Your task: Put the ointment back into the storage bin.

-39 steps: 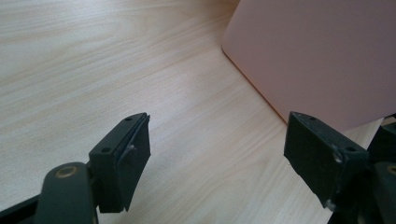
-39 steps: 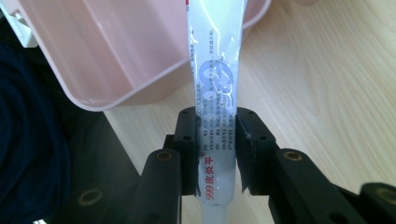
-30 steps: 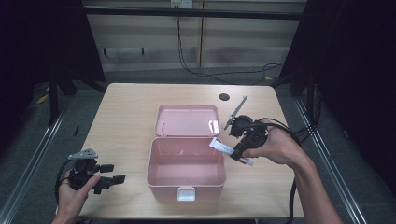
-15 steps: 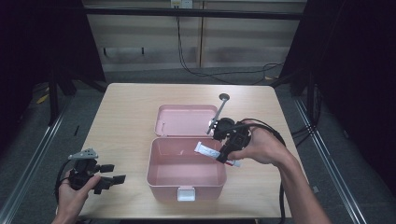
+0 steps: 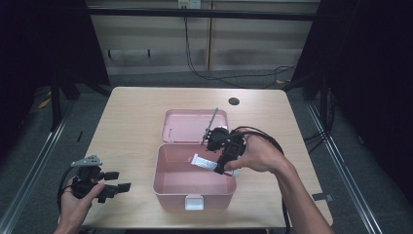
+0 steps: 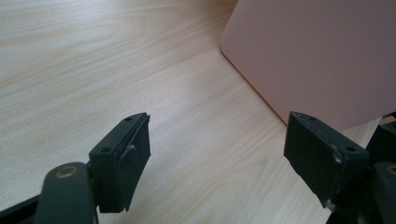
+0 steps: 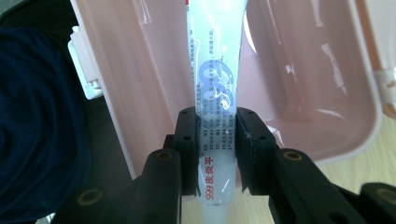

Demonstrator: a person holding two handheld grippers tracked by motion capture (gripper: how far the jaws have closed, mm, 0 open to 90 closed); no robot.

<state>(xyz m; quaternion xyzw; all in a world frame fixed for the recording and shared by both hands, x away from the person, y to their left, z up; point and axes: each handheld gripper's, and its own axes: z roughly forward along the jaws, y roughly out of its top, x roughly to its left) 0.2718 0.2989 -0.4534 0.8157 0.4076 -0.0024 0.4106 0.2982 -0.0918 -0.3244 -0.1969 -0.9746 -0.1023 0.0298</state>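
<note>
High view: the right tongs (image 5: 225,157) hold a white tube (image 5: 204,163) over the open pink box (image 5: 168,187), which sits nearer the tabletop's near edge; the tube's long axis runs across the box, free end toward the left wall. The left tongs (image 5: 117,183) idle at the near left corner.

Left gripper view: the left tongs (image 6: 219,154) gape wide, empty, beside the box wall (image 6: 317,56).

Right gripper view: the right tongs (image 7: 218,149) pinch the tube (image 7: 215,70) near its tail, and it points straight ahead into the box (image 7: 303,93); lowering should seat it.
</note>
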